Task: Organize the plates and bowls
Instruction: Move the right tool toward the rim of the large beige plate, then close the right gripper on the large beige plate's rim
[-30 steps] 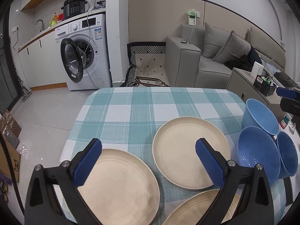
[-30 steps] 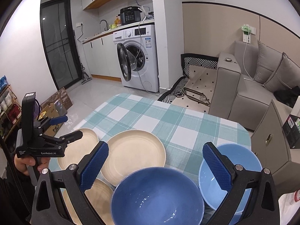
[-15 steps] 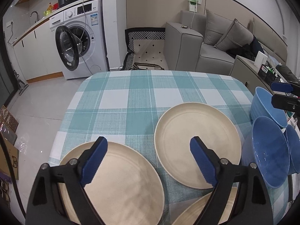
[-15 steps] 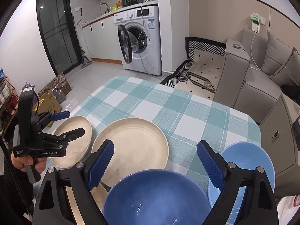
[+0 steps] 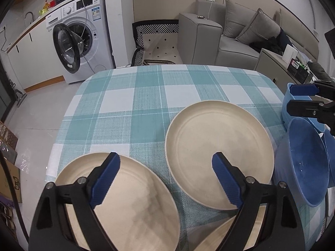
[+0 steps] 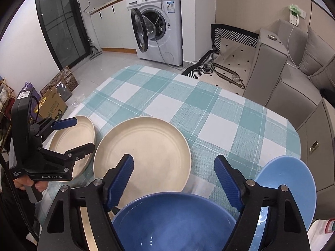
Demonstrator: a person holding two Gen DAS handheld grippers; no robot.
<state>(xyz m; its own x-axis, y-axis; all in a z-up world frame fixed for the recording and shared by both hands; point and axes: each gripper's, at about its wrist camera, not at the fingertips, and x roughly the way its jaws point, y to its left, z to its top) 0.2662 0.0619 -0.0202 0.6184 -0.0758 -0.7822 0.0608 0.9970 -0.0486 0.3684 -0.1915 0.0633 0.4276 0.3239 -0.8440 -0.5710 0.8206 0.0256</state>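
Three cream plates lie on the checked tablecloth: one near left (image 5: 129, 200), one in the middle (image 5: 219, 146), and a sliver of a third at the bottom (image 5: 217, 236). My left gripper (image 5: 166, 179) hangs open above the gap between the near-left and middle plates, touching neither. Blue bowls stand at the table's right: a dark one (image 6: 173, 223) and a lighter one (image 6: 291, 186). My right gripper (image 6: 173, 179) hovers over the dark bowl's far rim. Its jaws are closing and the pads press on nothing. The left gripper (image 6: 81, 135) also shows over the left plate (image 6: 69, 138).
The checked tablecloth (image 5: 146, 96) covers the table, its far half bare. A washing machine (image 5: 77, 39) with its door open stands beyond on the left, a grey sofa (image 5: 234, 33) on the right. A side cabinet (image 6: 316, 138) stands close to the table's right edge. A hand (image 6: 31, 186) holds the left gripper.
Both grippers have sunk toward the table and tipped further down, so plates and bowls look larger. The right jaws have narrowed noticeably, the left jaws slightly.
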